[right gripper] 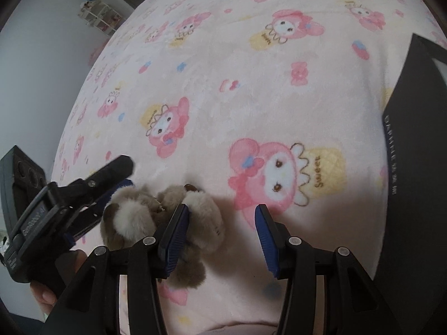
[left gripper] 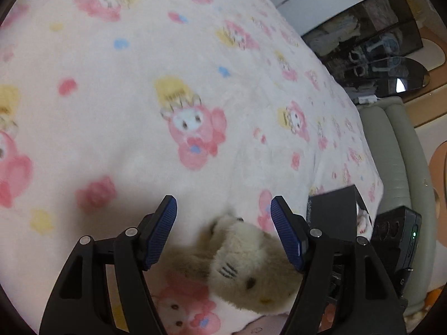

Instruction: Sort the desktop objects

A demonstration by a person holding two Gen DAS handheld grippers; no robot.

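Observation:
A small beige-brown plush toy (left gripper: 245,265) lies on the pink cartoon-print blanket (left gripper: 139,97). My left gripper (left gripper: 223,209) is open, its blue-padded jaws on either side of the toy, which sits low between them near their base. In the right wrist view the same toy (right gripper: 167,217) lies left of my right gripper (right gripper: 222,215), which is open and empty over the blanket (right gripper: 251,83). The left gripper also shows there (right gripper: 111,178), reaching in from the left against the toy. A black box (right gripper: 416,167) stands at the right; it also shows in the left wrist view (left gripper: 332,212).
The blanket covers a bed; its edge with a grey-green padded frame (left gripper: 399,167) runs down the right in the left wrist view. A dark glass cabinet (left gripper: 371,42) stands beyond it. A white shelf (right gripper: 97,16) stands by the far wall.

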